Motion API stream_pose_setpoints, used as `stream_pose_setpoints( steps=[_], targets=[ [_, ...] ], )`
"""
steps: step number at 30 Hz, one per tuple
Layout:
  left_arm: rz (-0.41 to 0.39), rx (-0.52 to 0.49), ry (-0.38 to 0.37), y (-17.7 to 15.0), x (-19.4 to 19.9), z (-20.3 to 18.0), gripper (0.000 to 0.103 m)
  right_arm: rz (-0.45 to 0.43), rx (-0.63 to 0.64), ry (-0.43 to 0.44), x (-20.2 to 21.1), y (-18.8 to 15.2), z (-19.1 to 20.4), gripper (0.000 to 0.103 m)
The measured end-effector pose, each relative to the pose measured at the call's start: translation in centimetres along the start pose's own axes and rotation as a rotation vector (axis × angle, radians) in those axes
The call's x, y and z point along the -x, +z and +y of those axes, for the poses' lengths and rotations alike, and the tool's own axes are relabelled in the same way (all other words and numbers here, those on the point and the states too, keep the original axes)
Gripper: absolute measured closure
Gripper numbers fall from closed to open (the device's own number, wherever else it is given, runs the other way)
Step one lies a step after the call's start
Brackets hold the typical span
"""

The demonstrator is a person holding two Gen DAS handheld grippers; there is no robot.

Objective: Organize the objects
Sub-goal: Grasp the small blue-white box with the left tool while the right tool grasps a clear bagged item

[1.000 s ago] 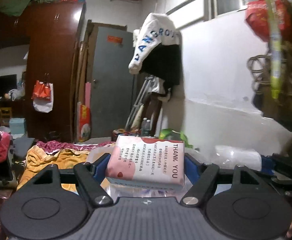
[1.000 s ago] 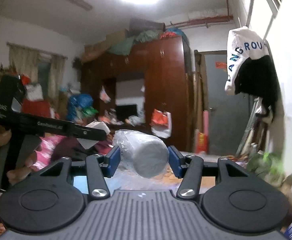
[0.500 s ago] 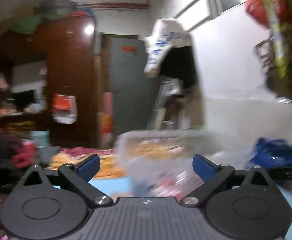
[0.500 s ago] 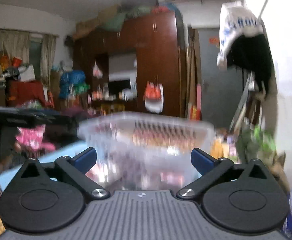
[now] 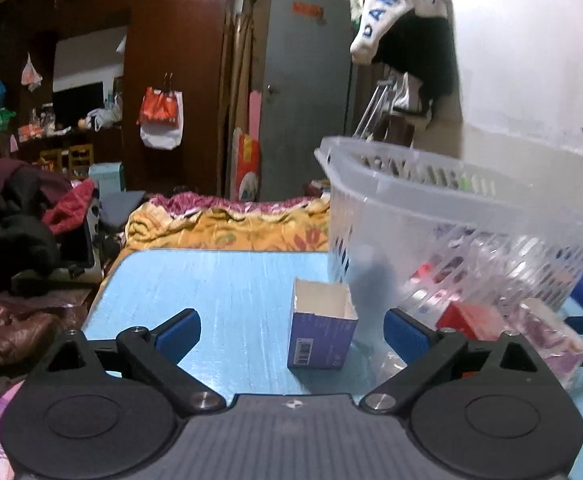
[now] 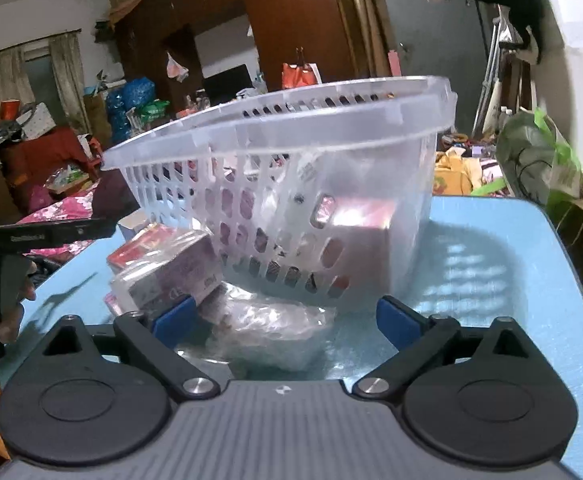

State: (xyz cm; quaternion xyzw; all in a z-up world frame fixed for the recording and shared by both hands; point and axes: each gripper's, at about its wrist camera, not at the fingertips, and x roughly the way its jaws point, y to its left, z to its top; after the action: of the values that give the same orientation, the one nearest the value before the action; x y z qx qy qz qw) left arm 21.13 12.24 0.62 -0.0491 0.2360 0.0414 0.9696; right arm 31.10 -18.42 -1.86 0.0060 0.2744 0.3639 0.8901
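Observation:
A clear plastic basket [image 6: 331,132] stands on the blue table [image 6: 491,264], with pink and white items seen through its slotted wall; it also shows in the left wrist view [image 5: 491,204]. My left gripper [image 5: 291,328] is open, low over the table, with a small open blue box [image 5: 321,330] standing between its fingers. My right gripper [image 6: 283,316] is open over a clear crumpled bag [image 6: 267,334]. A wrapped purple-and-red pack [image 6: 163,268] lies left of the basket.
The table edge [image 5: 107,284] drops to a bed with an orange blanket [image 5: 227,228] and piled clothes. The other gripper's handle [image 6: 43,232] reaches in from the left in the right wrist view. A green bag [image 6: 531,164] sits beyond the table's right corner.
Both grippers let go of what they held: the left a pink "thank you" pack, the right a wrapped grey roll. Both opened and dropped low to the table beside the basket.

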Motion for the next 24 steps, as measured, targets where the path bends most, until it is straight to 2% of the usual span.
stream_pose_setpoints(
  steps=[2, 6, 11, 13, 14, 15, 21, 24],
  targets=[
    [0.011, 0.001, 0.006, -0.2, -0.4, 0.1, 0.004, -0.006, -0.004, 0.008, 0.3, -0.2, -0.2, 0.018],
    [0.018, -0.006, 0.031, 0.1, -1.0, -0.8, 0.004, 0.009, 0.002, 0.003, 0.5, -0.5, -0.1, 0.027],
    [0.035, -0.05, 0.118, 0.4, -1.8, -2.8, 0.009, 0.02, 0.03, -0.022, 0.3, -0.1, 0.4, 0.036],
    [0.052, -0.062, 0.124, 0.2, -2.2, -3.2, 0.027, 0.016, 0.03, -0.024, 0.4, -0.2, 0.4, 0.037],
    [0.07, -0.058, 0.118, 0.1, -2.5, -3.1, 0.049, 0.016, 0.029, -0.022, 0.3, -0.1, 0.5, 0.038],
    [0.081, -0.041, 0.104, 0.0, -2.8, -2.9, 0.061, 0.018, 0.03, -0.02, 0.3, -0.1, 0.5, 0.038],
    [0.003, -0.026, 0.093, -0.9, -0.4, -2.4, 0.061, -0.002, 0.047, -0.02, 0.7, -0.3, 0.7, 0.038],
    [-0.031, 0.005, 0.049, -1.7, 1.6, -1.8, 0.061, -0.024, 0.06, -0.033, 1.1, -0.3, 1.0, 0.038]
  ],
)
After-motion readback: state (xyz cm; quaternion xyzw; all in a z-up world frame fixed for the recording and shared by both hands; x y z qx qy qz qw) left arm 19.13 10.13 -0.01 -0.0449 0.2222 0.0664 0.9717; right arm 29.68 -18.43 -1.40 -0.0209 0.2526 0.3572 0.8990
